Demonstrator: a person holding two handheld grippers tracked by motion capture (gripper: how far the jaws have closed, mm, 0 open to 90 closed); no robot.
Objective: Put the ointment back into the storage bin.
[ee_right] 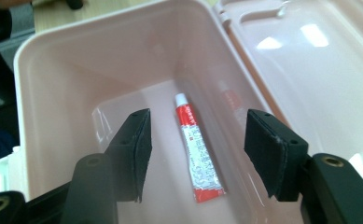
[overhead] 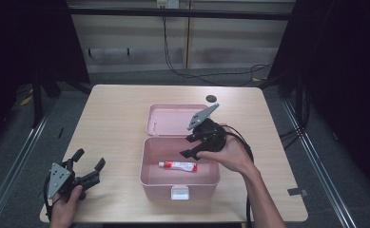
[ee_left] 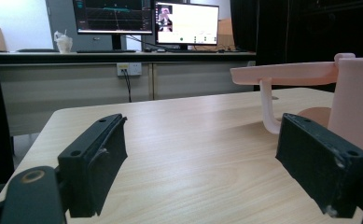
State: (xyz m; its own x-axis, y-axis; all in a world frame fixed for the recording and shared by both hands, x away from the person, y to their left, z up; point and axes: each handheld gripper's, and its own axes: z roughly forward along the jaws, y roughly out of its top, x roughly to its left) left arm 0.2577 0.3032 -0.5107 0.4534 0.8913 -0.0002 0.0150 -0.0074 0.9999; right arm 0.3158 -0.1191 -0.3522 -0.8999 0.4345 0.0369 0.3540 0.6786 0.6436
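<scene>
Currently the right gripper (overhead: 192, 146) hangs over the open box (overhead: 147, 175), jaws spread wide and empty. In the right gripper view the tube (ee_right: 195, 148) lies flat on the box floor, directly between and below the jaws, its long axis running roughly along the gap, cap end away from the camera. Not touching either jaw. Lid (overhead: 166, 119) folded back flat on the surface beyond the jaws.

Left gripper (overhead: 88, 172) rests at the near left of the surface, well apart from the box; jaws wide open, nothing between them but bare surface (ee_left: 193, 140).

Judgement: step in hand is either reaching for the tube or backing off after placing it; cannot tell which. If a pick: lower the jaws straight down inside the walls until they straddle the tube's body, then close across its width. Tube is flat and thin, so jaws must go nearly to the floor.
</scene>
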